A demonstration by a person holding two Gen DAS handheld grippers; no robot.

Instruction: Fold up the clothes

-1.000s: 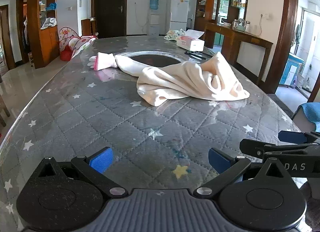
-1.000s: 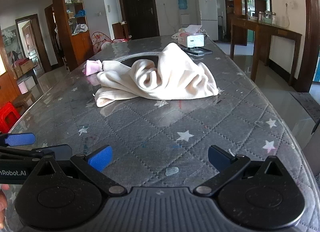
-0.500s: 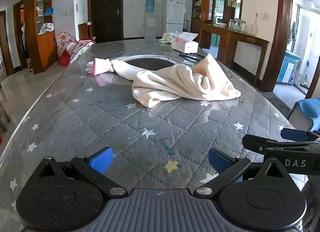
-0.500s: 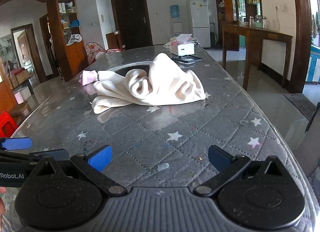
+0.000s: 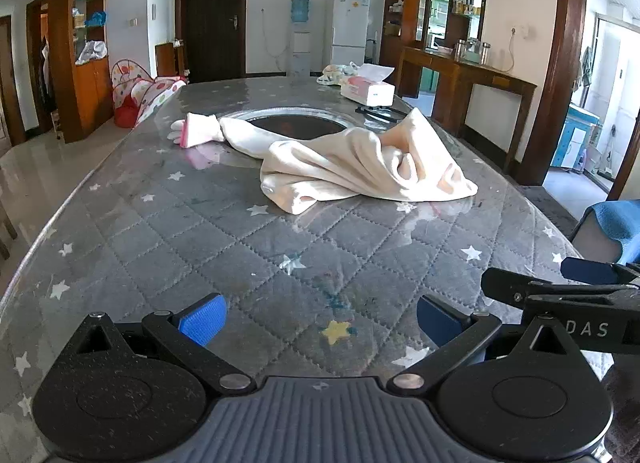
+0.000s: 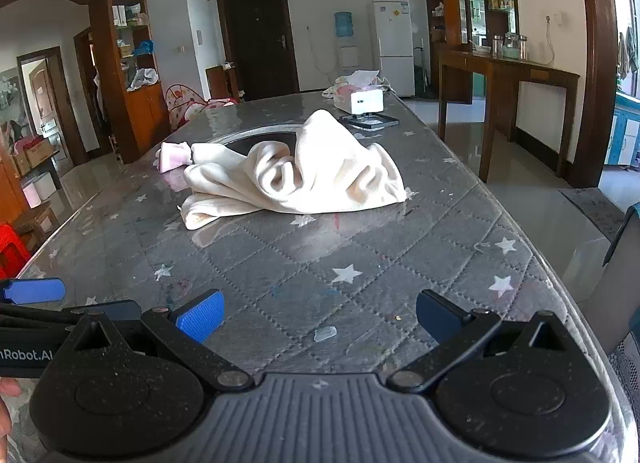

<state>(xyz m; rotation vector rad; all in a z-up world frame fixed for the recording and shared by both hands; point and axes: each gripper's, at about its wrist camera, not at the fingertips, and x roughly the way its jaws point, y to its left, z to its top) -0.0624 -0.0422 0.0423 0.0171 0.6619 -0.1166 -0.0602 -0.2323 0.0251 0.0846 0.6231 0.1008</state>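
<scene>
Well ahead of both pairs of fingers, on the far half of the long table (image 5: 168, 247), lies a crumpled cream garment (image 5: 360, 167), bunched into soft folds with one peak standing up at its far right side. One sleeve stretches out flat from the heap, away to the left of the fingers, and ends in a pink cuff (image 5: 196, 135) that rests on the tabletop beside a round dark inset (image 5: 296, 125) in the table. Beyond the garment, farther from the fingers, sit a tissue box (image 5: 367, 90) and a flat dark tray (image 6: 370, 122). The table's grey quilted, star-printed cover lies bare between the garment and the grippers. The left gripper (image 5: 320, 317) hovers low over the near end of the table, level and pointing straight along it, its blue-padded fingers (image 5: 202, 317) spread wide with nothing between them. The right gripper (image 6: 318, 315) is held the same way just beside it, near the table's right edge, its fingers (image 6: 200, 315) equally wide apart and gripping nothing. Each camera catches the other tool at its side: the right gripper's black frame shows at the right of the left wrist view, and the left one shows at the left of the right wrist view.
</scene>
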